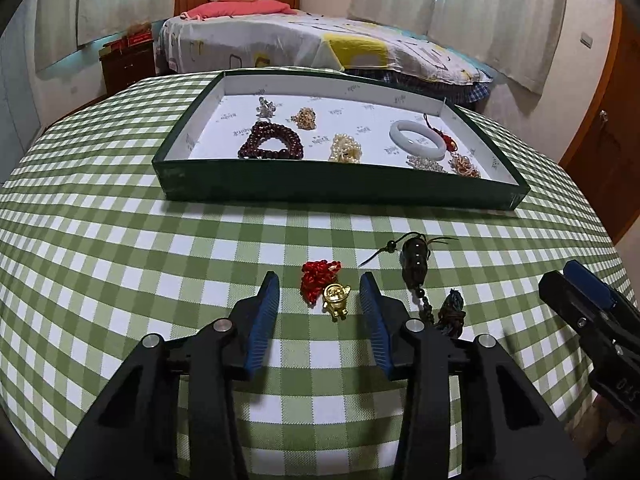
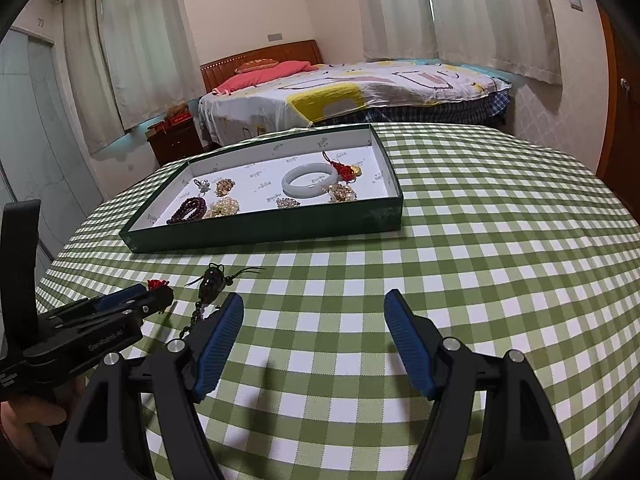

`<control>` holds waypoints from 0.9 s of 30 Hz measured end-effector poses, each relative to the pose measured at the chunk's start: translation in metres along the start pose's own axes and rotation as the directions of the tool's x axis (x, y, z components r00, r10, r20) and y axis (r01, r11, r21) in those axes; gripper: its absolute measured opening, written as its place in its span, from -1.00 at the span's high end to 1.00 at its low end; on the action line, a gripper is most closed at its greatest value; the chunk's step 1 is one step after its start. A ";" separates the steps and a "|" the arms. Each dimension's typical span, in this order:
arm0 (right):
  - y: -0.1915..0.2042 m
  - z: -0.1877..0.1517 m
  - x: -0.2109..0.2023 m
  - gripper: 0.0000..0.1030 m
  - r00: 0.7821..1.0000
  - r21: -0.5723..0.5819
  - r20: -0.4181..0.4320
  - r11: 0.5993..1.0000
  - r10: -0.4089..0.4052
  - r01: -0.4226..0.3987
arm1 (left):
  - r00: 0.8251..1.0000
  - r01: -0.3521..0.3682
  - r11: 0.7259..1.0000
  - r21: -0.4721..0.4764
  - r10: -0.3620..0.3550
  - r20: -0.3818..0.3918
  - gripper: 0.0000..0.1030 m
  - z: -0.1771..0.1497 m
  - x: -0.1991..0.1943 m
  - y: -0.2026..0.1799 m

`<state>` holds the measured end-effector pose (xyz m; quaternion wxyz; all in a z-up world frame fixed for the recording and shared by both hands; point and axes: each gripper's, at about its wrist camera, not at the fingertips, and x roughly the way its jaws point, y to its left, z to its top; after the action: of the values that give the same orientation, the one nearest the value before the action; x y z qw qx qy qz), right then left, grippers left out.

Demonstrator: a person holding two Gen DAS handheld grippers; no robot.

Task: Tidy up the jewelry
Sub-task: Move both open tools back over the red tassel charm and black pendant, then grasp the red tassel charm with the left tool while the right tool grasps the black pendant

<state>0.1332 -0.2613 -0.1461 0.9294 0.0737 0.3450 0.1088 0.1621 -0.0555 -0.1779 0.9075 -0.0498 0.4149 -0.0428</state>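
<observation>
Here the left gripper (image 1: 319, 292) hangs low over the green-checked tablecloth (image 1: 120, 260), its blue pads parted to a middling width and pressing on nothing. Between the tips, touching neither pad, lies a small gold charm (image 1: 336, 302) on a red knotted cord (image 1: 316, 282); the charm sits nearer the right-hand pad, the red knot just beyond it toward the tray. Just outside that right pad, a dark bead pendant (image 1: 416, 260) with a string of small black beads and a dark tassel (image 1: 452, 312) trails back toward the near edge of the tabletop.

The right gripper (image 2: 314, 312) stands off to the right, jaws spread wide and empty over bare cloth. In its own view the dark pendant (image 2: 210, 284) lies just beyond its left finger, with the left gripper (image 2: 154, 294) reaching in from the left side and a hand (image 2: 32, 416) below it at the lower left corner.

Farther on, toward the far edge of the tabletop, sits a shallow dark green tray (image 1: 340, 192) lined in white. Inside it rest dark red beads (image 1: 270, 142), a silver piece (image 1: 265, 106), two gold clusters, a pale pearl heap (image 1: 346, 148) and a white bangle (image 1: 418, 140), with a red-corded piece (image 1: 446, 136) at the tray's right end.

Beyond the table stands a bed (image 1: 320, 44) with a patterned cover.
</observation>
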 end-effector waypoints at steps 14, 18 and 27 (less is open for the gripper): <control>0.006 -0.003 0.005 -0.37 1.000 -0.016 -0.018 1.000 -0.003 0.003 | 0.998 0.053 0.998 0.025 -0.054 0.013 0.90 -0.002 -0.007 0.005; 0.012 -0.004 0.008 -0.37 1.000 -0.031 -0.027 1.000 -0.002 0.001 | 0.999 0.048 0.999 0.009 -0.048 0.019 0.91 0.000 -0.011 0.016; 0.016 -0.005 0.009 -0.37 0.999 -0.047 -0.036 0.999 -0.004 0.002 | 0.996 0.089 0.993 -0.079 -0.089 -0.006 0.71 0.005 -0.006 0.029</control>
<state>0.1340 -0.2433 -0.1518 0.9247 0.0492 0.3590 0.1167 0.1635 -0.0258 -0.1739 0.9001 -0.1035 0.4179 -0.0672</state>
